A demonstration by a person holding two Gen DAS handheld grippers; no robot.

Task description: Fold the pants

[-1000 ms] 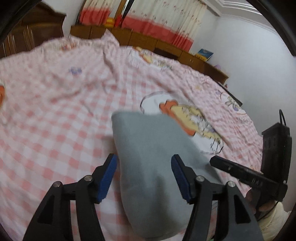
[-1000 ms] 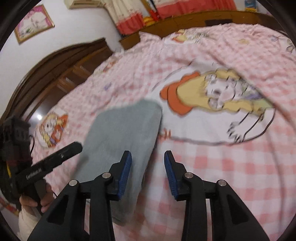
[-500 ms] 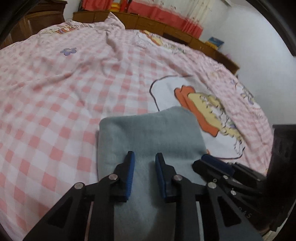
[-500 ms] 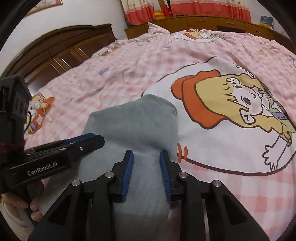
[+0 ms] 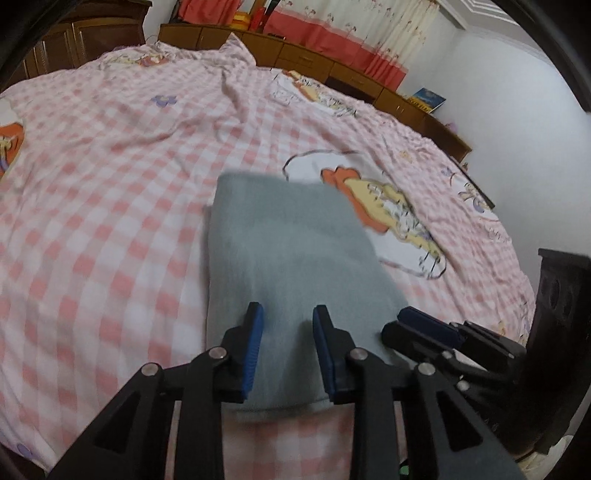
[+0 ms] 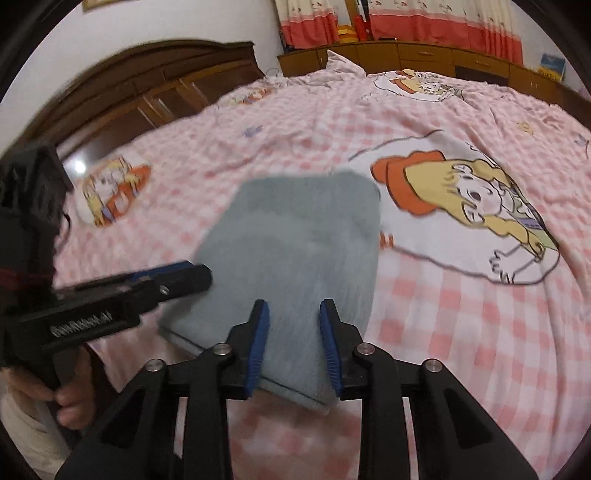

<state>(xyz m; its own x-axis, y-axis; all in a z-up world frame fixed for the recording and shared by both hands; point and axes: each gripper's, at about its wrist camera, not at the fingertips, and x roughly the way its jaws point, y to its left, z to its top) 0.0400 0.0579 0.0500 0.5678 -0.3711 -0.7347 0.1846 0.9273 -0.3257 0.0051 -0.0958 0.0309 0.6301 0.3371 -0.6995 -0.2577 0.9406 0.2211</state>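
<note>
**Folded pants on the checked bed**

While lying folded into a grey block on the pink checked bedspread (image 5: 110, 206), with the near edge toward both cameras, showing as pants (image 5: 291, 251) near the middle of the bed. Touching the white cartoon print (image 6: 469, 221) with the far right corner. Sitting over the near edge of the pants: left gripper (image 5: 288, 343), blue pads standing apart with grey cloth showing in the gap, nothing pinched between them. Hovering just to the right of it: right gripper (image 6: 293, 338), fingers likewise spread, cloth visible between and beneath the tips; actual contact with the fabric impossible to judge through the motion blur. Gripping the handle of the left tool at the near left of the right wrist view: a hand (image 6: 70, 398). Running along the far side of the bed: a wooden cabinet (image 6: 424, 59) under red and cream curtains (image 6: 443, 22).
</note>
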